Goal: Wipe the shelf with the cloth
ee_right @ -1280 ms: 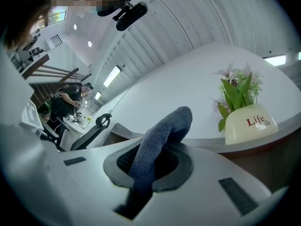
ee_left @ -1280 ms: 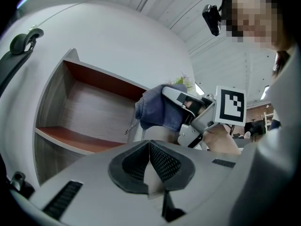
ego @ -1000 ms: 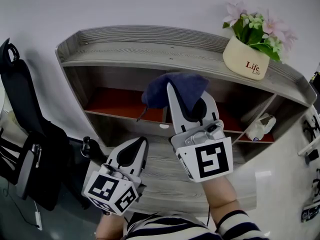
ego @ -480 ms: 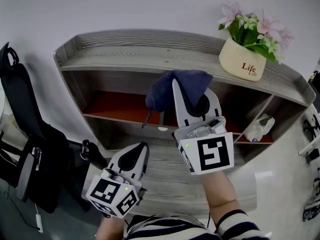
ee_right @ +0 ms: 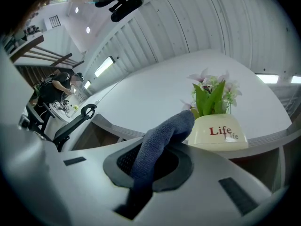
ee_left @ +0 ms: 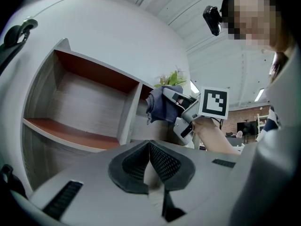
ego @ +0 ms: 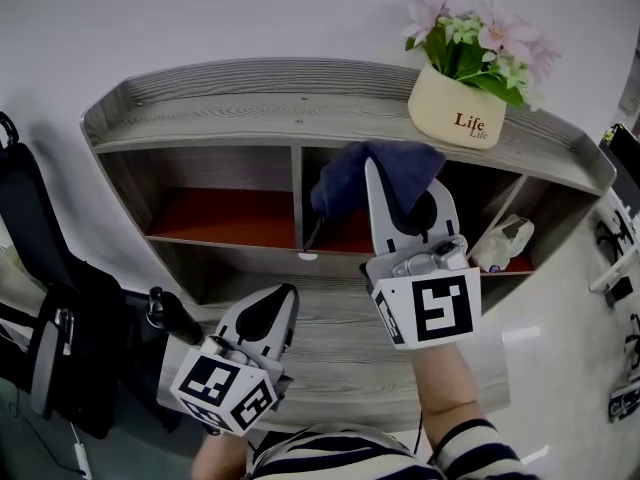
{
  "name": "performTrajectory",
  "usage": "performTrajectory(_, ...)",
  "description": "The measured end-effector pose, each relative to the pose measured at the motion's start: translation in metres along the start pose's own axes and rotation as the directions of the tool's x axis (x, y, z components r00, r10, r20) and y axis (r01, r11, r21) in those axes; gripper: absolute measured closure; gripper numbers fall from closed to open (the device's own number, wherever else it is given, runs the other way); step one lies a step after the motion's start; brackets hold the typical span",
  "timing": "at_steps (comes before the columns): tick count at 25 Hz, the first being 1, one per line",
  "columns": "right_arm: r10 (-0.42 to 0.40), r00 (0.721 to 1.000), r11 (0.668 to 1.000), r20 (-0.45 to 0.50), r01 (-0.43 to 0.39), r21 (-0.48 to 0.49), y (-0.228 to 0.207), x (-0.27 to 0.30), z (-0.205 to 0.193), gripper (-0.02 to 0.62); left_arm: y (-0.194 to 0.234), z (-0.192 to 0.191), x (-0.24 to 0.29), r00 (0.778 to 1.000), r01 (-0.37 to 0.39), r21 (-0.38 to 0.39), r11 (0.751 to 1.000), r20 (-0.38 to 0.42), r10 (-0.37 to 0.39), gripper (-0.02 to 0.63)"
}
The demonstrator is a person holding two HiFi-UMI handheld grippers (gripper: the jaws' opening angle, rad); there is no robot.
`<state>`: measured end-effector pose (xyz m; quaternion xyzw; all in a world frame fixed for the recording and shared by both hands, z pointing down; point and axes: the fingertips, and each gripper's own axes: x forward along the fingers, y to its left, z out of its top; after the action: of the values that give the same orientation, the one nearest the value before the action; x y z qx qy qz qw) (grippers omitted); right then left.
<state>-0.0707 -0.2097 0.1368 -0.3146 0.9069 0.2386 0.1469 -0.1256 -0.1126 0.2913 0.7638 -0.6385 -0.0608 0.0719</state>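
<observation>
While wiping is apparently pending, right gripper [ego: 400,183] clamps blue cloth [ego: 372,168] bunched, before shelf [ego: 250,103], near-left of flowerpot [ego: 455,116]; left gripper [ego: 272,303], closed empty, spare.

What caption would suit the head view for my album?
Right claw holds a blue cloth before the wooden shelf; left claw hangs shut.

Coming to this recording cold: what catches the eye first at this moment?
The right gripper is raised in front of the grey wooden shelf, its jaws shut on a dark blue cloth that bulges out above them. On the shelf's top board, at the right, stands a cream flowerpot with pink flowers. The left gripper sits low with its jaws together, holding nothing.
</observation>
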Motion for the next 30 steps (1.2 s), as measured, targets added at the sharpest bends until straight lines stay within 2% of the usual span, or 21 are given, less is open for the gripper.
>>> performTrajectory(11, -0.147, 0.989, 0.989, -0.034, 0.146, -0.024, -0.059, -0.035, -0.007, 0.551, -0.021, -0.006, 0.017, 0.997, 0.067, 0.017, 0.998, -0.031, -0.067, 0.591)
performTrajectory(21, -0.275, 0.959, 0.96, -0.074, 0.27, -0.07, -0.109, -0.066, -0.013, 0.551, -0.043, -0.01, 0.034, 0.989, 0.139, 0.02, 0.99, -0.047, -0.137, 0.591)
performTrajectory(30, -0.351, 0.93, 0.933, -0.104, 0.339, -0.121, -0.145, -0.085, -0.015, 0.551, -0.054, -0.013, 0.044, 0.983, 0.175, 0.02, 0.984, -0.054, -0.173, 0.589)
